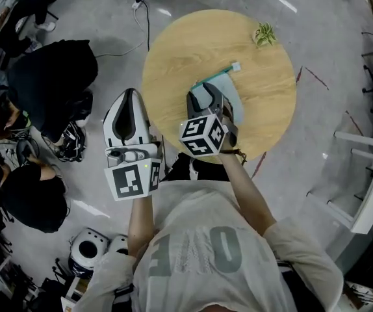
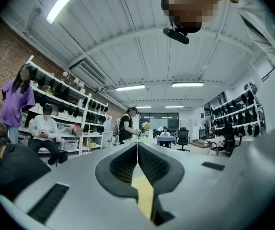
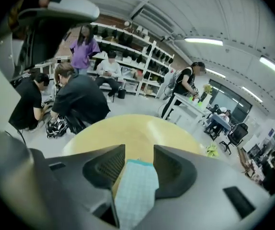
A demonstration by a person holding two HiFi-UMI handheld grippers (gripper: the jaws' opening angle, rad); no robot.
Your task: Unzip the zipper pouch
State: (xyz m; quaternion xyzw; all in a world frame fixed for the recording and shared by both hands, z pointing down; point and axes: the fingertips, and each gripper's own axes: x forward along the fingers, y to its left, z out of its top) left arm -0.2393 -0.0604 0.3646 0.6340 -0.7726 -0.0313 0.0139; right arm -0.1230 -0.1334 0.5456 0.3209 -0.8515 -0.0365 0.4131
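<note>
Right gripper (image 3: pixel 138 163) hangs over the pouch (image 3: pixel 135 193), jaws wide, the checked fabric between them but not pinched. The pouch lies flat on the table (image 1: pixel 173 51), near the person's edge, zip looking shut. Left gripper (image 2: pixel 137 150) hovers off the table's left side, jaws together and empty. This looks like the reach-in: next, pin the pouch and catch the pull (image 1: pixel 235 66) at its far end.

Premises present as an open-plan laboratory-workshop: white metal shelving racks (image 2: pixel 73 107) of dark equipment against a red brick wall (image 2: pixel 3 56), fluorescent strip lights (image 2: pixel 188 85) under a white ribbed ceiling (image 2: pixel 142 47), black office chairs (image 2: pixel 182 139), grey concrete floor (image 1: pixel 329 44).
</note>
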